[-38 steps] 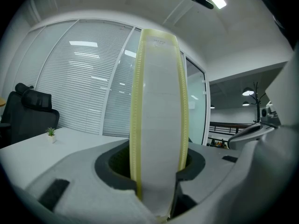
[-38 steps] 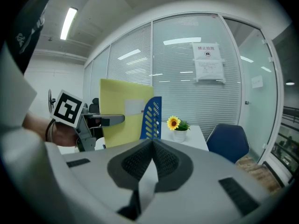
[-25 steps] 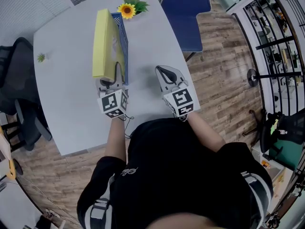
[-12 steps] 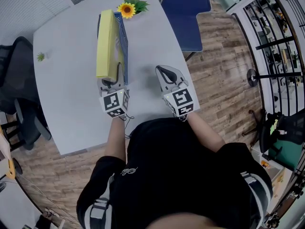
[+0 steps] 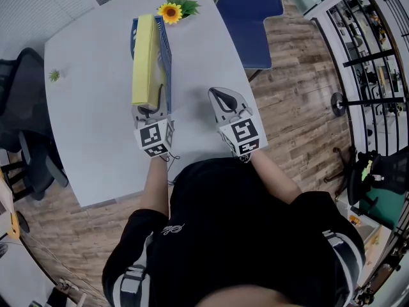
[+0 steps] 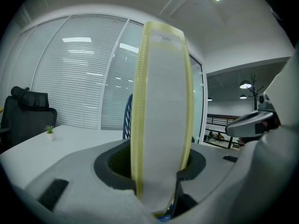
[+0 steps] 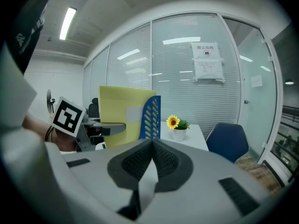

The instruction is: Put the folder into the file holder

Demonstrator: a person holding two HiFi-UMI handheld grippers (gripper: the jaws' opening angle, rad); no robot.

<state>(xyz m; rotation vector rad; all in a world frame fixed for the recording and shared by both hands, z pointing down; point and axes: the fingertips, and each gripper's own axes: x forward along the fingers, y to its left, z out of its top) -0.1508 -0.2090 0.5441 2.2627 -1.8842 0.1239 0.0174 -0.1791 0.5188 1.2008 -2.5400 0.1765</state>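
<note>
The thick yellow folder stands on edge on the white table, its right side against the blue slotted file holder. My left gripper is shut on the folder's near end. In the left gripper view the folder rises upright between the pads, which have just been opening slightly around it. A blue edge of the file holder shows behind it. My right gripper rests apart to the right, shut with nothing in it. The right gripper view shows the folder beside the file holder.
A potted sunflower stands at the table's far edge just beyond the file holder. A small green plant sits far left. A blue chair is past the table's right side, a black office chair at the left.
The folder has swung from leaning left to standing upright and shifted right, closer against the file holder. The left gripper moved slightly right with it. The right gripper has not moved.
</note>
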